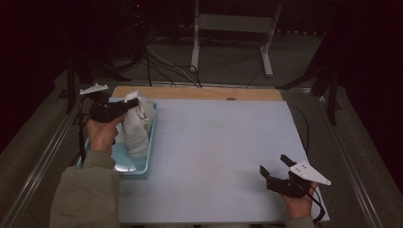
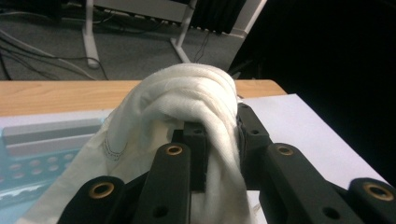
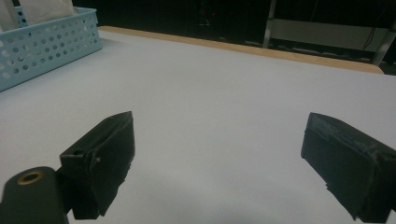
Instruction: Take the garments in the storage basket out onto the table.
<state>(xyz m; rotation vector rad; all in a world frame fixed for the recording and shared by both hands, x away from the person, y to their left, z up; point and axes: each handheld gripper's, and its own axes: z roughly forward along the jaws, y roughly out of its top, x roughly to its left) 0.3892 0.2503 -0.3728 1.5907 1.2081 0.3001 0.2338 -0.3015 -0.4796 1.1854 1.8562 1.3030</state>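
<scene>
A white cloth (image 1: pixel 137 127) hangs bunched over a light-blue perforated basket (image 1: pixel 142 167) at the table's left side. My left gripper (image 1: pixel 130 103) is shut on the cloth's upper part, with its lower end trailing into the basket. In the left gripper view the cloth (image 2: pixel 187 93) is wadded between the black jaws of the left gripper (image 2: pixel 223 128) and drapes over them. My right gripper (image 1: pixel 274 164) rests low near the front right of the white sheet (image 1: pixel 218 142). There the right gripper (image 3: pixel 219 158) stands open with only bare sheet between its jaws.
The basket (image 3: pixel 46 46) stands to the far left in the right gripper view, with cloth (image 3: pixel 42 9) above its rim. A wooden table edge (image 1: pixel 199 92) runs along the back. Beyond it are floor cables (image 1: pixel 166 64) and a white metal stand (image 1: pixel 233 28).
</scene>
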